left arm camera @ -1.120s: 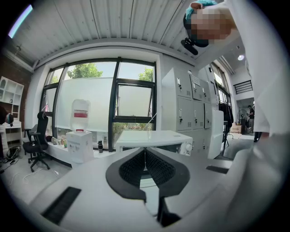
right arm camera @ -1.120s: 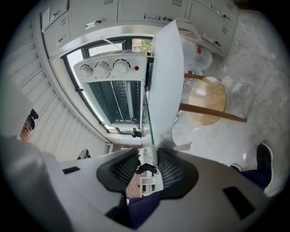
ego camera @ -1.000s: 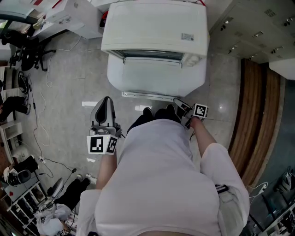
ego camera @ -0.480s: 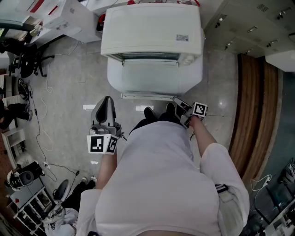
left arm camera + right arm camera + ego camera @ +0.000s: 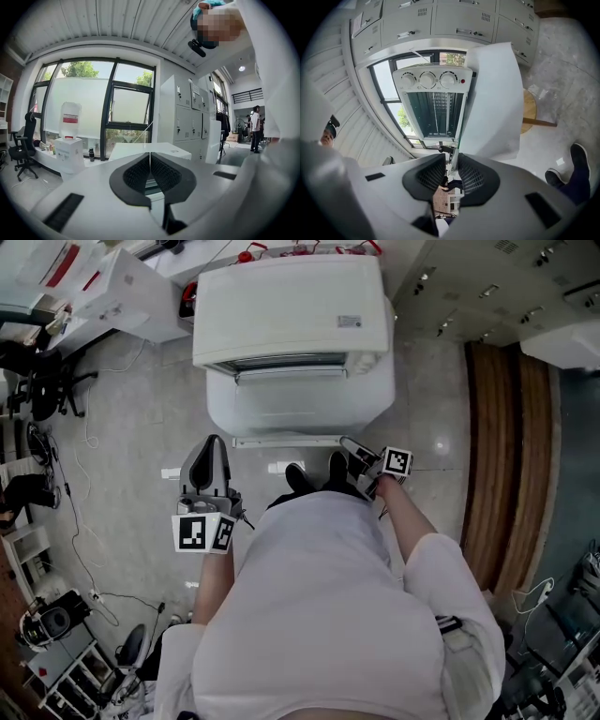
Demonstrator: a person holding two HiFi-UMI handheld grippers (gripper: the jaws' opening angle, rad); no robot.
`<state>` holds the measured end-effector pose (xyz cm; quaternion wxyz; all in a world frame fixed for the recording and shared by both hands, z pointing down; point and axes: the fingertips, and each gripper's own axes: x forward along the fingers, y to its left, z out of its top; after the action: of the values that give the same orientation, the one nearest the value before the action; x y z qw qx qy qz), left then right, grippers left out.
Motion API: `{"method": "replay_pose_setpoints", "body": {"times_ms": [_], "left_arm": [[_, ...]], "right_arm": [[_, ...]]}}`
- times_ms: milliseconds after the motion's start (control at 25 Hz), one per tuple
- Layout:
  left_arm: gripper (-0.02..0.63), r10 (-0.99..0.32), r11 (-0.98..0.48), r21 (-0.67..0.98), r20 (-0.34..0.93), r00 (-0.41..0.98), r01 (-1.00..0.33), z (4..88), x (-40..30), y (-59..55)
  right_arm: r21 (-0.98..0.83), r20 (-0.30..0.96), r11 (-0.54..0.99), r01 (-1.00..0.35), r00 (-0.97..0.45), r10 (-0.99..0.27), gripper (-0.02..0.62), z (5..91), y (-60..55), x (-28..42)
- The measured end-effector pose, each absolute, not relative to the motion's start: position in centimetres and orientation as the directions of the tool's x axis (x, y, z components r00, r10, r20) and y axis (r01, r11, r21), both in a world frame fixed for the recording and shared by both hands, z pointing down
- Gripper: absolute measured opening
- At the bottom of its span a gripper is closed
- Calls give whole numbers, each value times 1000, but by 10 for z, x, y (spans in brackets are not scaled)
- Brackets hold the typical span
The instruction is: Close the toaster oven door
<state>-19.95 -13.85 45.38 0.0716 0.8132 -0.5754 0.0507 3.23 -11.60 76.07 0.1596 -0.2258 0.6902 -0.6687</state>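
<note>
The door [image 5: 298, 407] of the toaster oven [image 5: 291, 310] hangs open toward the person, its right front edge between the right gripper's [image 5: 352, 448] jaws, which have just been closing but are not yet pinching it, a wire rack [image 5: 439, 115] shows inside the oven, and the left gripper [image 5: 213, 444] is held aside with its jaws together on nothing.

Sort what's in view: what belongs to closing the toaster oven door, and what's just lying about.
Belongs to the job:
- toaster oven
- its open door
- right gripper, jaws have just been closing, the door's front edge between them

Just lying about:
- left gripper, shut and empty
- water dispenser
- office chair
- lockers
</note>
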Motion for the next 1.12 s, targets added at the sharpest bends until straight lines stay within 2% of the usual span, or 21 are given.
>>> {"method": "replay_pose_setpoints", "body": {"times_ms": [160,640,1120], "left_arm": [[21,-921,-349,70,160,355,-935,455,-195,-142],[21,-919,-361,84,136,370,-929,451,-194,-140],[21,-922,-362,88,111,371,-928,445,-193,-141]], "right_arm": [[-995,71,17,-96,-836,-544,70,749,-122,32],[-990,95,22,-136,-790,-606,77,729,-131,37],[-988,56,69,-136,-745,-665,129,697,-152,42]]}}
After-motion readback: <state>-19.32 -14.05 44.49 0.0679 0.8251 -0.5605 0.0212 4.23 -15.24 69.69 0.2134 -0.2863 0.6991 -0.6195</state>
